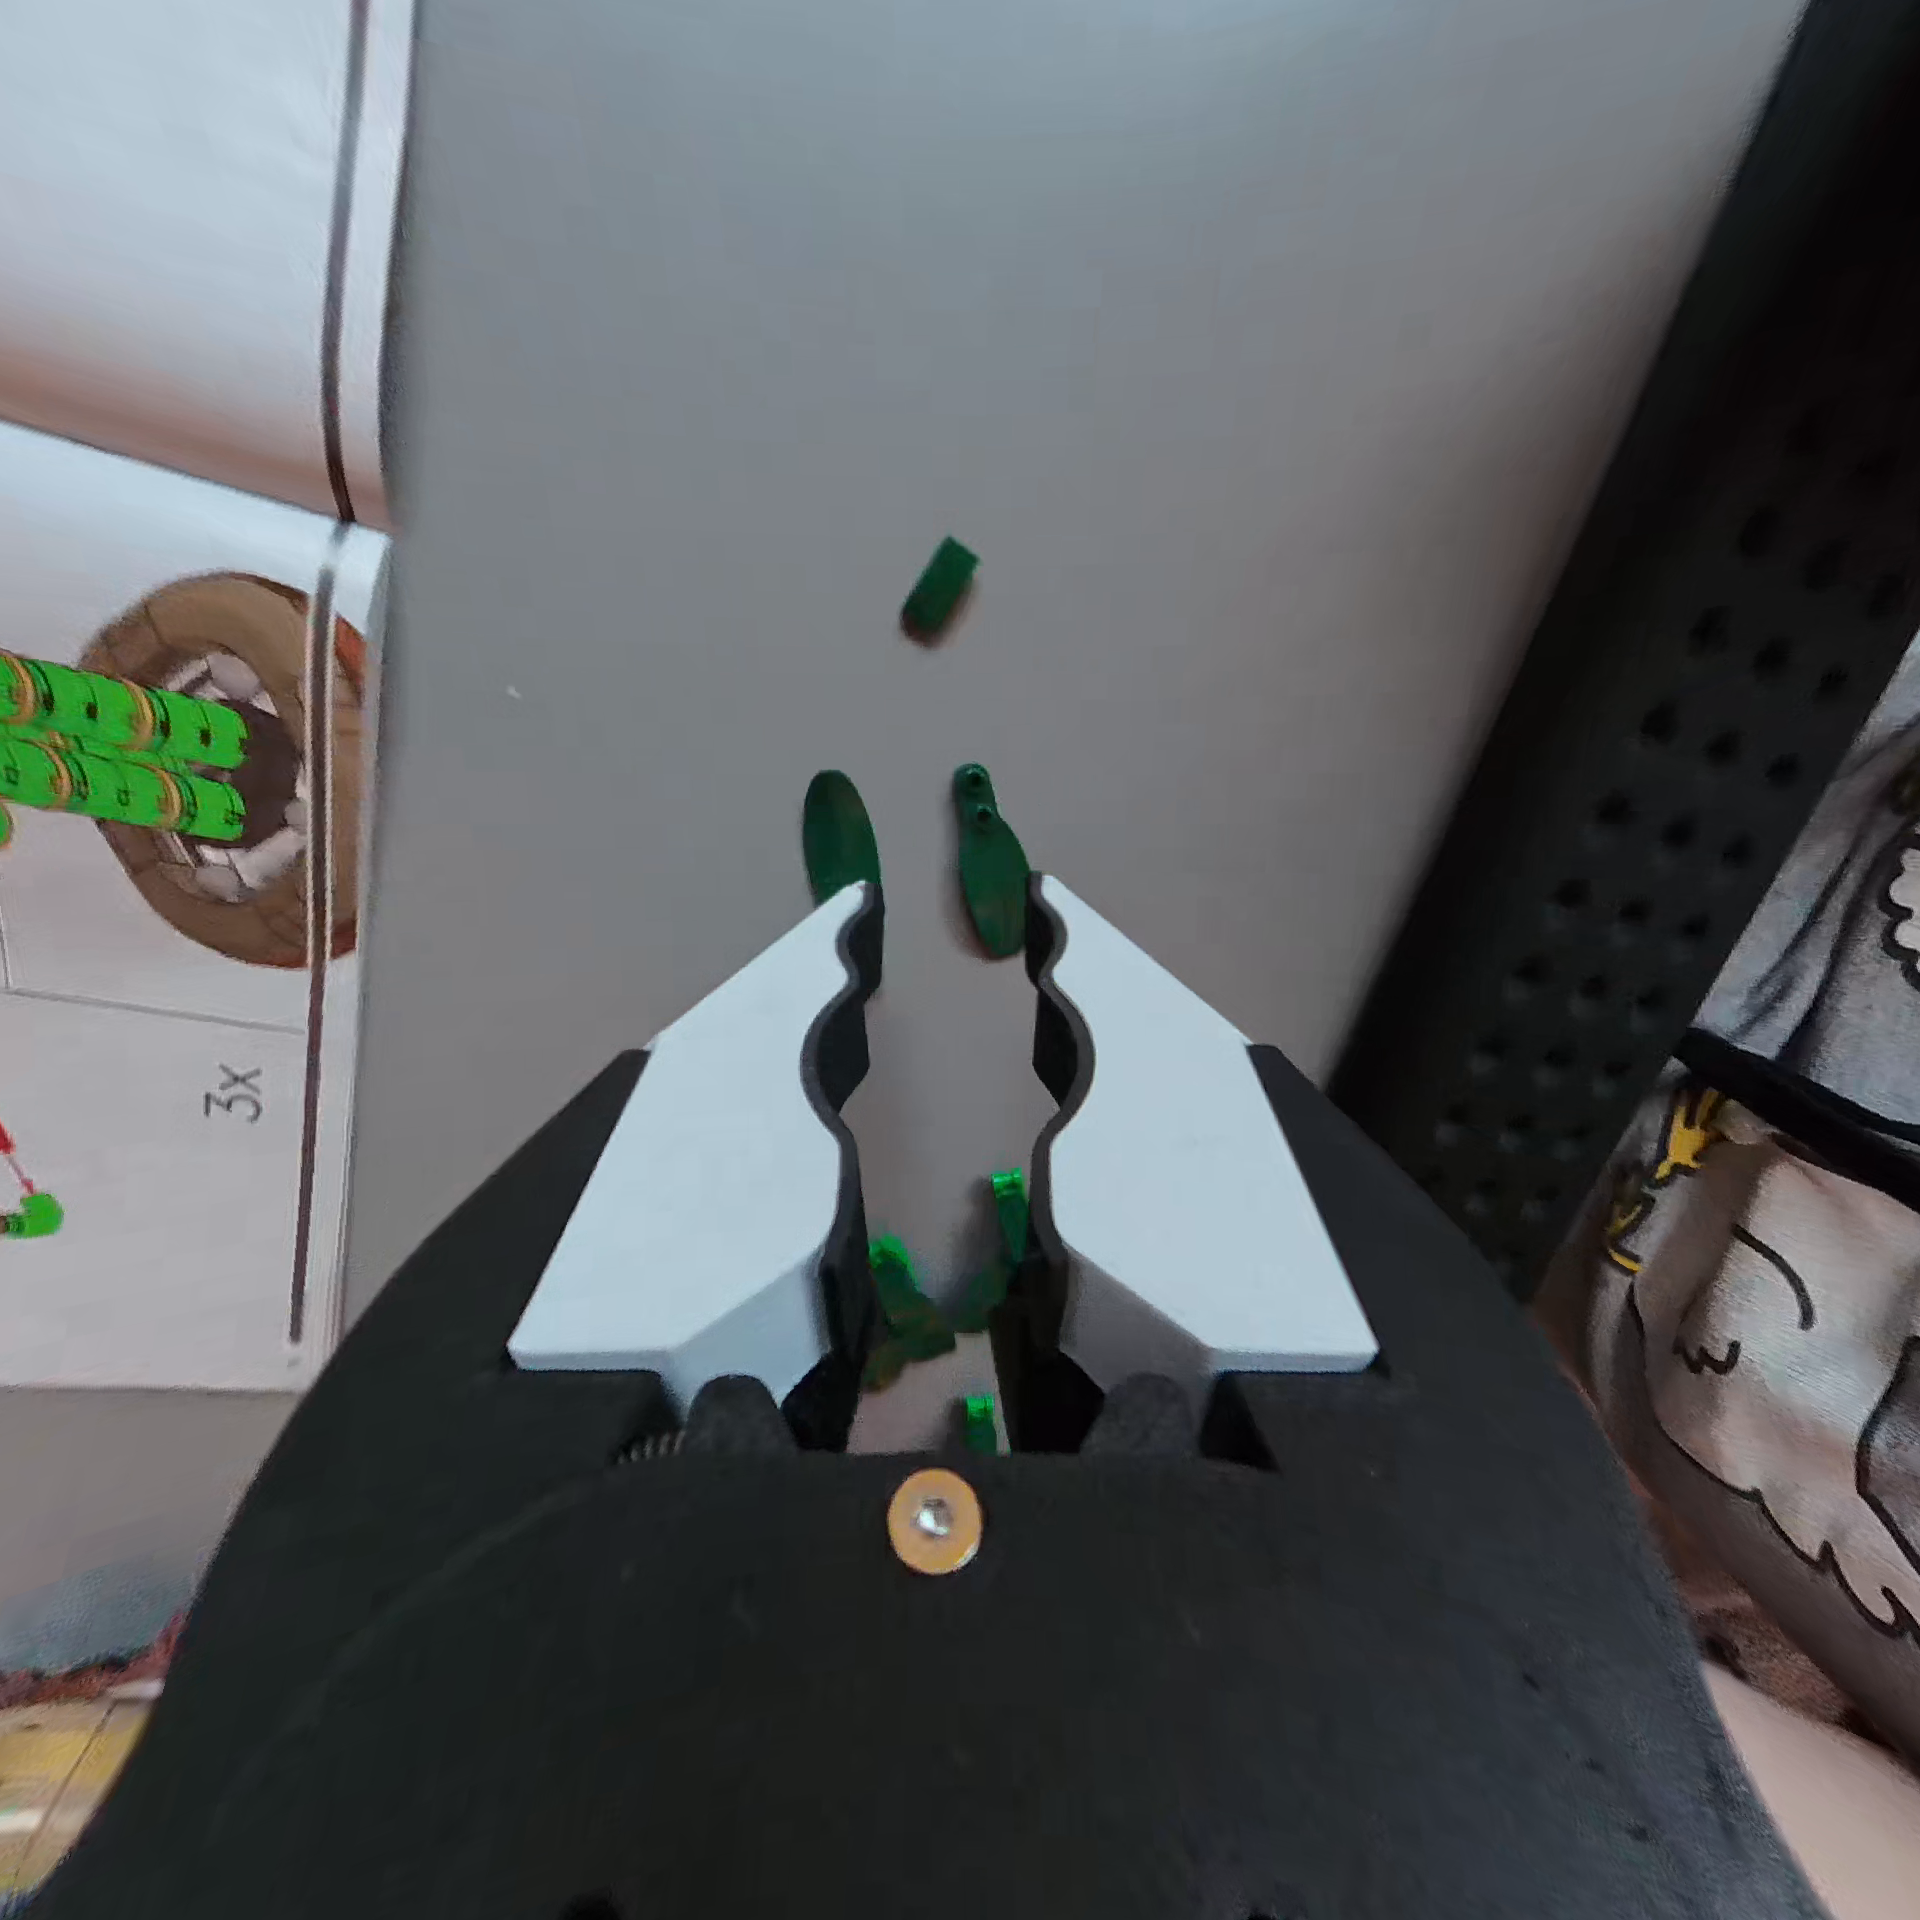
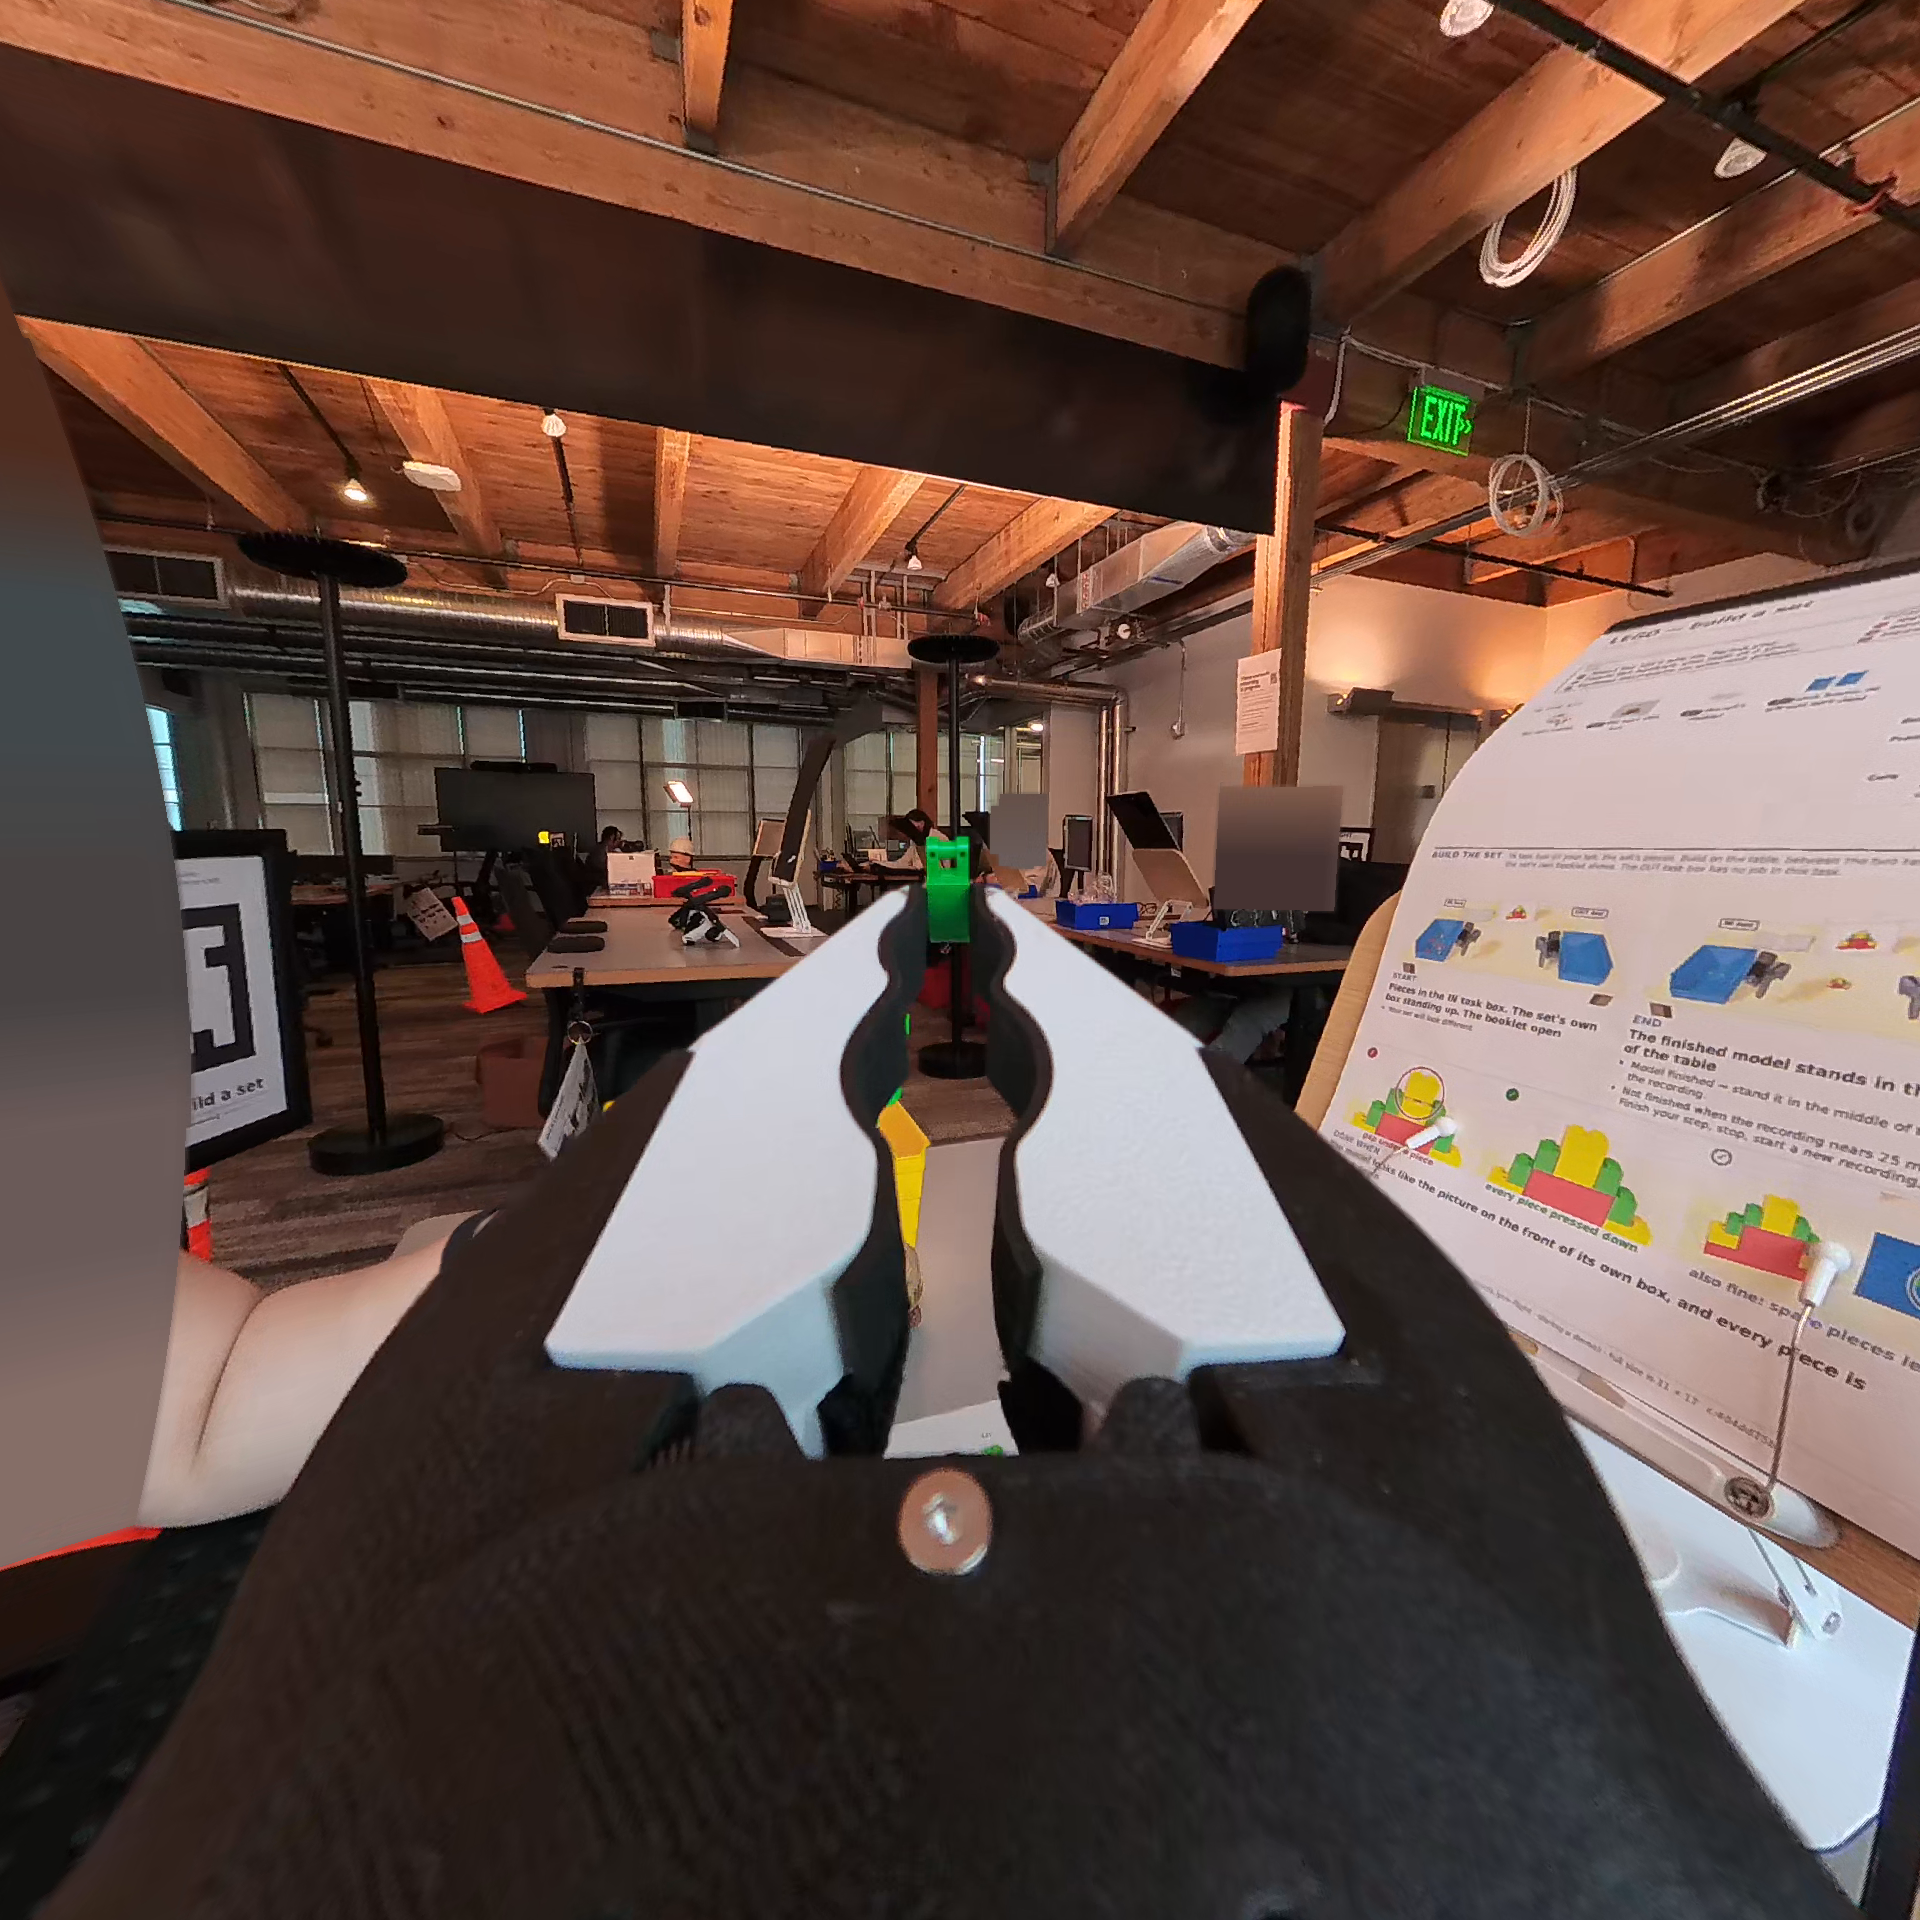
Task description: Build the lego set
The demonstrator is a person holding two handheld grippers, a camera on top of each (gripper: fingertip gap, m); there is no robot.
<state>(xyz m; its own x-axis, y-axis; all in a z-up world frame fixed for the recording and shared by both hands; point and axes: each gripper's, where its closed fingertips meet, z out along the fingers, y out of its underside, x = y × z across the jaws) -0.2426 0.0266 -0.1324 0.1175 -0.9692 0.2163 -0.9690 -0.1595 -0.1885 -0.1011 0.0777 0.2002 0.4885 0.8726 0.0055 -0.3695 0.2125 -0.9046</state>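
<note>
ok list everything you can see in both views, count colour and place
leaf pieces: 2, dark green, on the grey table just past the left fingertips
small brick: 1, dark green, farther out on the table
small pieces: several, bright green, on the table under the left fingers
booklet: 1, white, open at the table's left edge
pegboard: 1, black, right of the table
green piece: 1, bright green, pinched at the right fingertips
yellow brick: 1, below the right fingers
instruction sheet: 1, white, on a stand at right
cone: 1, orange, on the floor far back
left gripper: black with white fingers, open
right gripper: same, shut on the green piece
</note>
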